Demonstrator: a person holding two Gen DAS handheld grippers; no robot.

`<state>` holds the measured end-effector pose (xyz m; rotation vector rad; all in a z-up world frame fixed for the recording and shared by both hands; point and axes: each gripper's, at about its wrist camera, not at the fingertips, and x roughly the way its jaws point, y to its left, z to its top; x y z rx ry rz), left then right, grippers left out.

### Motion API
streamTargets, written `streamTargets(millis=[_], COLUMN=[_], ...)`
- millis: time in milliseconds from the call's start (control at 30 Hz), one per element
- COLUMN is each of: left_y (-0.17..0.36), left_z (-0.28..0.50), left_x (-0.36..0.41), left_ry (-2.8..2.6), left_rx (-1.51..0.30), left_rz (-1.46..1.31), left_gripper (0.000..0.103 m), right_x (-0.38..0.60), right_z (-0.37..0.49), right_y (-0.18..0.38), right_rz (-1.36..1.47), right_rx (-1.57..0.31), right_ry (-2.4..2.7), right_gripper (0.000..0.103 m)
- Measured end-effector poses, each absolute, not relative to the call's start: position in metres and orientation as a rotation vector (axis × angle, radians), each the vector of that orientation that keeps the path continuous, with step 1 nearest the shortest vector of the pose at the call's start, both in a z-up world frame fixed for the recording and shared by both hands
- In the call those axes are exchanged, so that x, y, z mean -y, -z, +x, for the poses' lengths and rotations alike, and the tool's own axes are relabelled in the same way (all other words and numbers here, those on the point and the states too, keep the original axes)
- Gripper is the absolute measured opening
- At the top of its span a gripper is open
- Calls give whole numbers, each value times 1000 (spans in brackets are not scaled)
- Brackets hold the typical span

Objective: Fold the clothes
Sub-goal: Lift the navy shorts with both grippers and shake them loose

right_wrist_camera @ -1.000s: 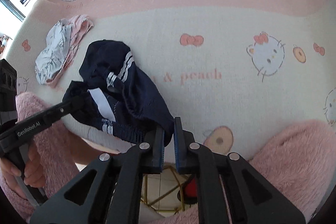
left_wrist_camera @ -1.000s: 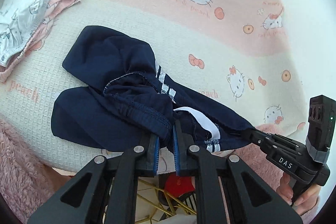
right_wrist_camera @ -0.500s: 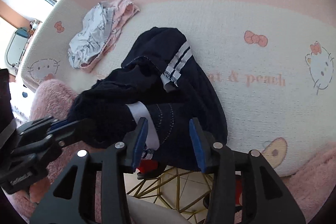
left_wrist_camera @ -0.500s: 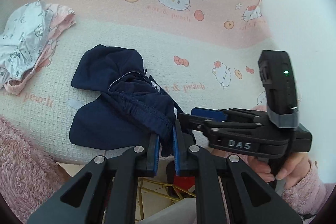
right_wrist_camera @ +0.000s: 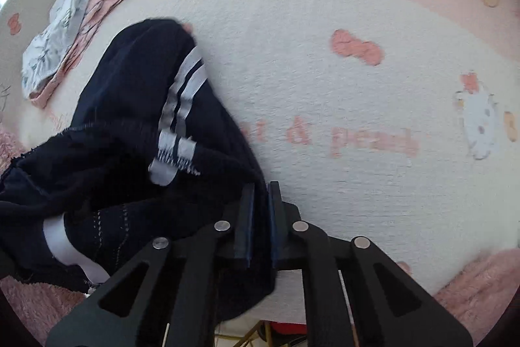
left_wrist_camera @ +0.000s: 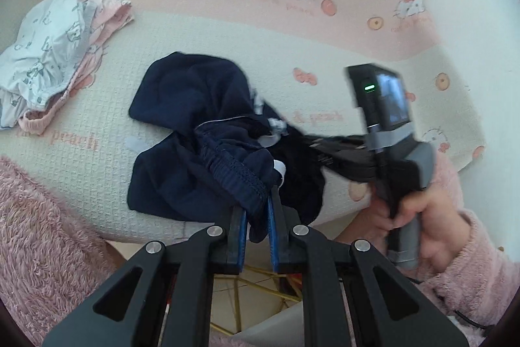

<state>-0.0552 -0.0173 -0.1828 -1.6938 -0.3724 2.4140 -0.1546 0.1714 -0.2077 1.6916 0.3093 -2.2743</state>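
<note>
Crumpled navy shorts (left_wrist_camera: 195, 132) with white side stripes (right_wrist_camera: 185, 93) lie near the front edge of the Hello Kitty blanket (left_wrist_camera: 227, 34). My left gripper (left_wrist_camera: 256, 200) is shut on the elastic waistband (left_wrist_camera: 234, 171) of the shorts. My right gripper (right_wrist_camera: 259, 194) is shut on a fold of the shorts' dark fabric at their right side. In the left wrist view the right gripper's body (left_wrist_camera: 383, 132) reaches in from the right, blurred, with its tips hidden in the cloth.
A pile of white and pink printed clothes (left_wrist_camera: 55, 54) lies at the back left; it also shows in the right wrist view (right_wrist_camera: 78, 21). Pink fluffy fabric (left_wrist_camera: 35, 233) lies at the front left. A gold wire frame (left_wrist_camera: 256, 288) stands below the table edge.
The right gripper, open half a second ago, has moved in over the shorts and shut on their fabric. The left gripper stays shut on the waistband and has shifted slightly.
</note>
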Motion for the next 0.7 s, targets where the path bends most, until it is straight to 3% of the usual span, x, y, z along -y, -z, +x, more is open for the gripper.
streamTargets(millis=[133, 333, 433, 533, 667, 700], left_y=[205, 137, 100, 86, 80, 82], left_z=[-70, -87, -82, -74, -60, -58], left_x=[26, 27, 27, 27, 15, 13], left_ry=[-2489, -2774, -2784, -2697, -2721, -2716], left_rx=[225, 131, 184, 283, 250, 253], left_rz=[-1857, -1555, -1380, -1287, -1228, -1241], left_gripper=[12, 12, 12, 12, 12, 12], right_x=[-223, -279, -273, -264, -227, -215], right_z=[-148, -104, -84, -70, -62, -63], right_y=[160, 84, 71, 71, 66, 68], right_rz=[1604, 1478, 1497, 1513, 1375, 1349], right_rx=[-302, 70, 104, 109, -115, -155], right_ry=[2503, 2547, 2409, 2245, 2201, 2177], right_gripper=[5, 6, 9, 16, 40, 42])
